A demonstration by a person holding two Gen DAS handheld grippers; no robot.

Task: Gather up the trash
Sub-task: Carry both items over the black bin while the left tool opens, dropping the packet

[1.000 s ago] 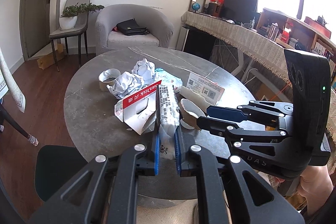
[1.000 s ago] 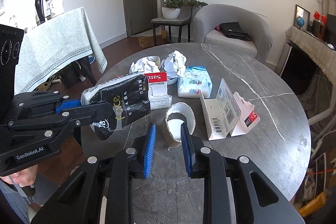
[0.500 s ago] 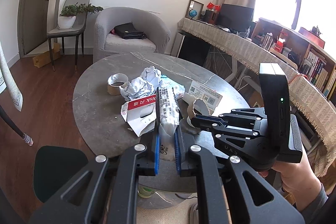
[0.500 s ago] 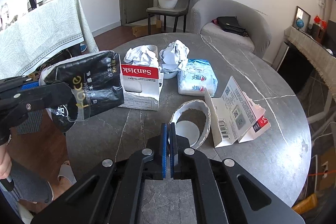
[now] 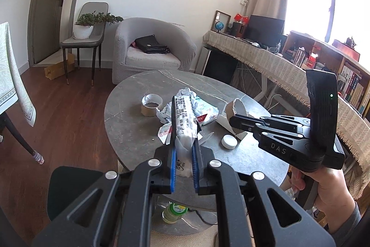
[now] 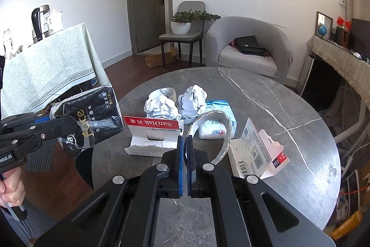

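Holding two pieces of litter clear of the round grey table [image 6: 266,94], the person has the collecting only partly done; the left gripper [image 5: 184,168] is pinching a black-and-white tissue pack [image 5: 185,122], which hangs just off the table's near-left edge in the right wrist view; the right gripper [image 6: 185,163] has its pads pressed together on the rim of a torn paper cup [image 6: 215,129], lifted just above the table's near middle; no bin or bag shows in either view, so where these go I cannot tell.

Left on the table, by my reckoning most of the job: two balls of crumpled paper [image 6: 194,100] toward its far side, a tape roll [image 5: 151,104] beside them, a soft blue-and-white tissue packet [image 6: 217,122] at its centre, a red-and-white SanDisk card [image 6: 153,131] at its near left, an opened white carton [image 6: 256,152] at its near right, and a small white lid [image 5: 229,142] near the front edge.

Beyond the table stands a grey armchair [image 6: 249,48] with a black bag on its seat; a chair bearing a potted plant [image 6: 182,22] is left of the armchair by a door; dark wood flooring surrounds the table; a cloth-draped shelf runs along the table's right, a second clothed table to its left.
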